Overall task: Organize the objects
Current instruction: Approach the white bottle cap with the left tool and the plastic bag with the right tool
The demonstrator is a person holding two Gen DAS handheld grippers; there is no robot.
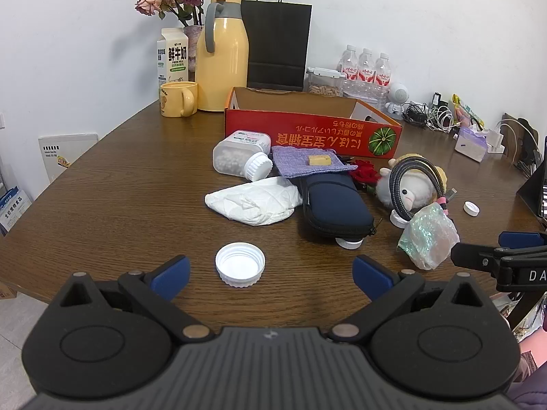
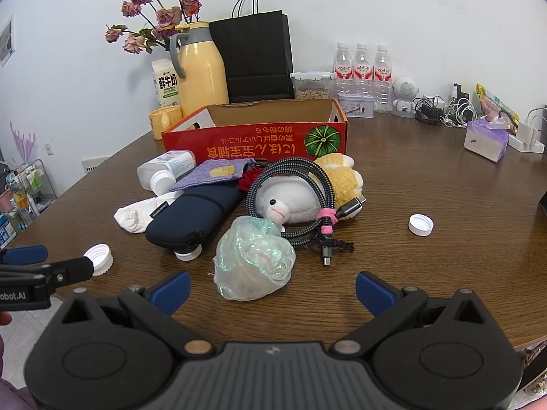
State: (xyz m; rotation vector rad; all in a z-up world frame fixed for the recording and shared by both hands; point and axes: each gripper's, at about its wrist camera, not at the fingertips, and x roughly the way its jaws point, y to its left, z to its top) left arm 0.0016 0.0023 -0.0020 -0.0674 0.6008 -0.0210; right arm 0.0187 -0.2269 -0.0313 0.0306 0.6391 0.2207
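Observation:
A red cardboard box point(image 1: 301, 135) stands open behind a pile of loose things: a pill jar point(image 1: 239, 152) on its side, a purple cloth pouch point(image 1: 307, 162), a crumpled white bag point(image 1: 253, 200), a navy zip case point(image 1: 333, 205), a plush sheep point(image 2: 301, 198) ringed by a braided cable point(image 2: 290, 171), and an iridescent wrap point(image 2: 253, 261). My left gripper point(image 1: 271, 273) is open with a white cap point(image 1: 240, 264) lying between its fingers. My right gripper point(image 2: 271, 288) is open, the iridescent wrap just ahead of it.
At the back stand a yellow thermos point(image 1: 222, 58), a mug point(image 1: 177, 99), a milk carton point(image 1: 172, 58), dried roses, a black paper bag point(image 1: 277, 44) and water bottles point(image 1: 365, 66). A small white cap point(image 2: 421, 224) lies right. Chargers and a tissue pack point(image 2: 485, 140) lie far right.

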